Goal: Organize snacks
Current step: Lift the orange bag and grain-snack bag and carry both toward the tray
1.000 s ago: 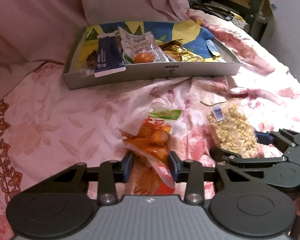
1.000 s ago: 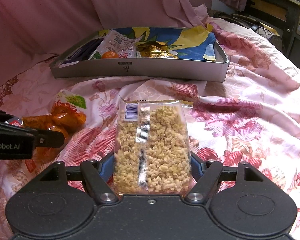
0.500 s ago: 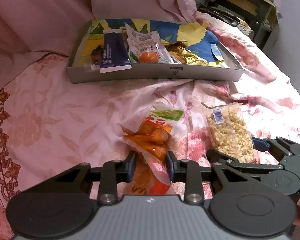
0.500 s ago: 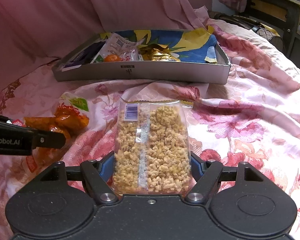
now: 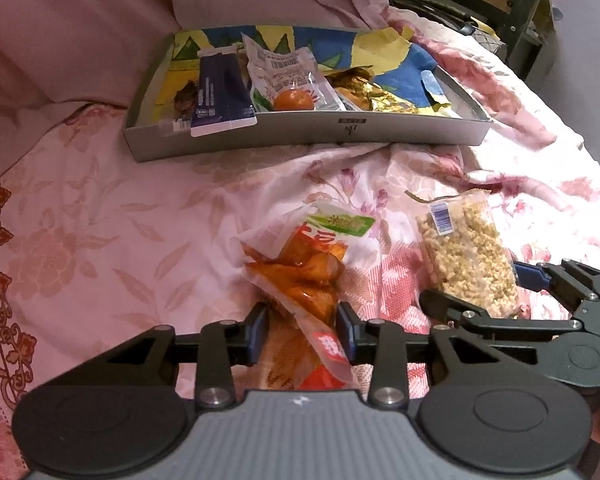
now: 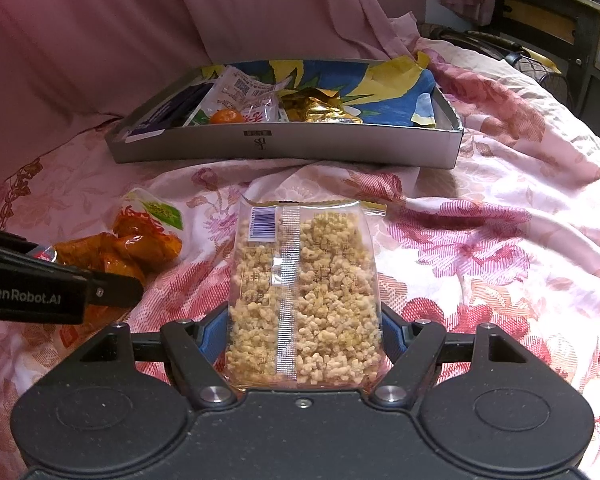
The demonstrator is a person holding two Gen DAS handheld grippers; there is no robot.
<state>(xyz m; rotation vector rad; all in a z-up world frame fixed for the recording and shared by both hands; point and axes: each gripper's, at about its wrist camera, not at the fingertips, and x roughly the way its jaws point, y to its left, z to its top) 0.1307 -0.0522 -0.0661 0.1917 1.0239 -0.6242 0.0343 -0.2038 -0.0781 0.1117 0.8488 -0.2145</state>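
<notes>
On the bedspread [image 5: 100,208], two hand-held grippers each clamp one packet, jaws just easing on the left's.

Pink floral bedspread [image 6: 500,240], pink drape [image 6: 100,40] behind, dark wooden furniture [image 6: 548,12] at right.
</notes>
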